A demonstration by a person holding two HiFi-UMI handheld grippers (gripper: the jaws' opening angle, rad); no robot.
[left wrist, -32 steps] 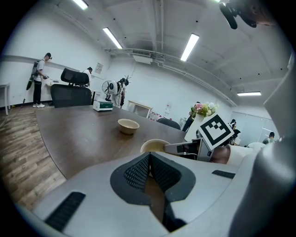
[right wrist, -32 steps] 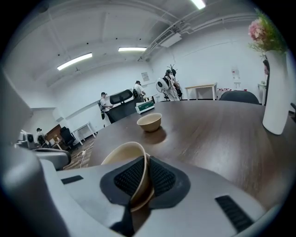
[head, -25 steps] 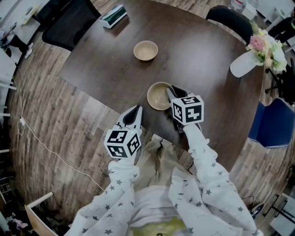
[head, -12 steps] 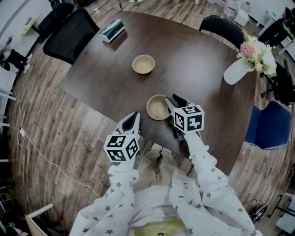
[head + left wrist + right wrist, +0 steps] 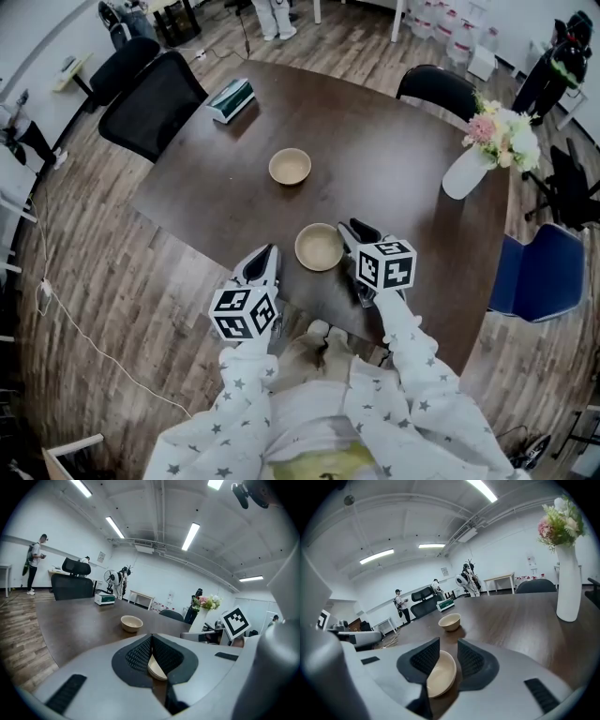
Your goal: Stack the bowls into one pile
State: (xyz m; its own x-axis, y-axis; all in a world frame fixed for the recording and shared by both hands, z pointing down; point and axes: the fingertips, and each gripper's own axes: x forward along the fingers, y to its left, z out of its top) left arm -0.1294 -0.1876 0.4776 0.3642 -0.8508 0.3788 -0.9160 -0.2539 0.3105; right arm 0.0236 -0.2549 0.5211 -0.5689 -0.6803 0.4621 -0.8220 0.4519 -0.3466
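Two beige bowls stand apart on the dark brown table (image 5: pixel 394 169). The near bowl (image 5: pixel 320 247) sits close to the front edge, and the far bowl (image 5: pixel 290 166) lies further back. My right gripper (image 5: pixel 352 230) hovers at the near bowl's right rim with its jaws opening. In the right gripper view the near bowl (image 5: pixel 439 674) shows in the gap below my right gripper (image 5: pixel 448 641), and the pads do not press on it. The far bowl (image 5: pixel 450 621) lies straight ahead. My left gripper (image 5: pixel 265 253) hangs left of the near bowl, shut and holding nothing (image 5: pixel 152 637).
A white vase of flowers (image 5: pixel 466 169) stands at the table's right side, a green and white box (image 5: pixel 230 98) at the far left corner. Black chairs (image 5: pixel 150 89) (image 5: pixel 431 89) and a blue chair (image 5: pixel 530 281) ring the table. A person (image 5: pixel 33 562) stands far off.
My right gripper's jaws have opened off the near bowl's rim, and the bowl rests on the table. Both grippers have lifted a little.
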